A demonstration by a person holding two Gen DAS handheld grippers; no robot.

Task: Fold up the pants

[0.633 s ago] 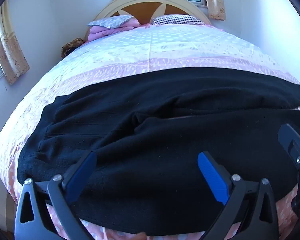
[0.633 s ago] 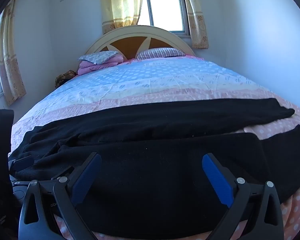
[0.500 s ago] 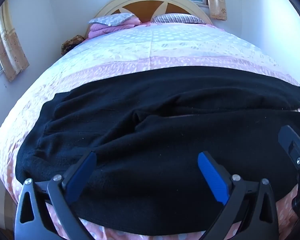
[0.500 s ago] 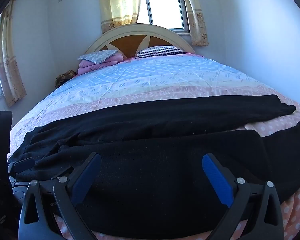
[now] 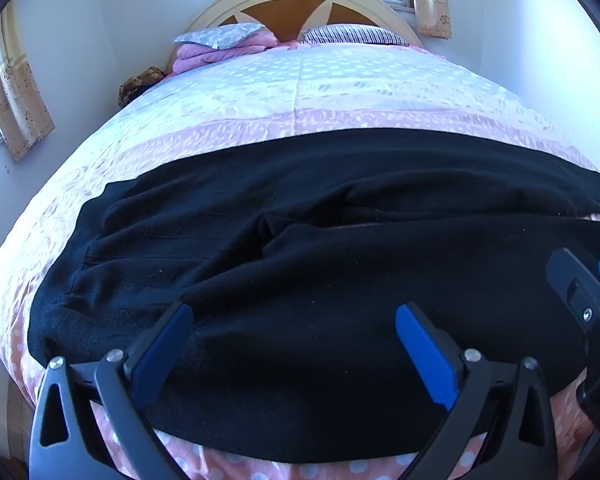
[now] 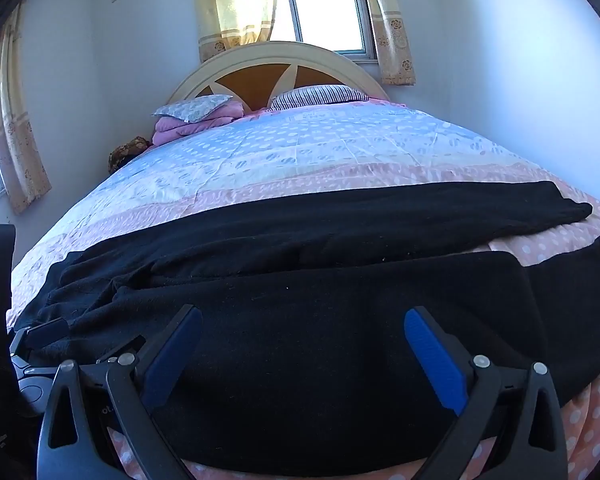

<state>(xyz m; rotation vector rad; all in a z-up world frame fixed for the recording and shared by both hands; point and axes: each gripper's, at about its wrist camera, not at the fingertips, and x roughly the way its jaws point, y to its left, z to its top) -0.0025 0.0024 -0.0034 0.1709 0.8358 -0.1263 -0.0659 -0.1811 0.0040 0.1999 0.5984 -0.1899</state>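
One pair of black pants (image 5: 308, 264) lies on one bed (image 5: 340, 92). Two pillows (image 6: 320, 94) sit by one headboard (image 6: 260, 76), one on a pink stack. Two grippers (image 5: 292, 332), each with two blue pads (image 6: 432, 356). Two curtained windows.

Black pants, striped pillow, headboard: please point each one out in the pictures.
black pants (image 5: 320, 248): left wrist view, middle of the fabric.
striped pillow (image 6: 320, 95): right wrist view, top surface.
headboard (image 6: 256, 80): right wrist view, brown centre panel.

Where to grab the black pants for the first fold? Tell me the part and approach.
Grip the near edge of the black knit pants, coming in low from the foot of the bed: that hem lies flat and exposed there, and both open grippers already face it.
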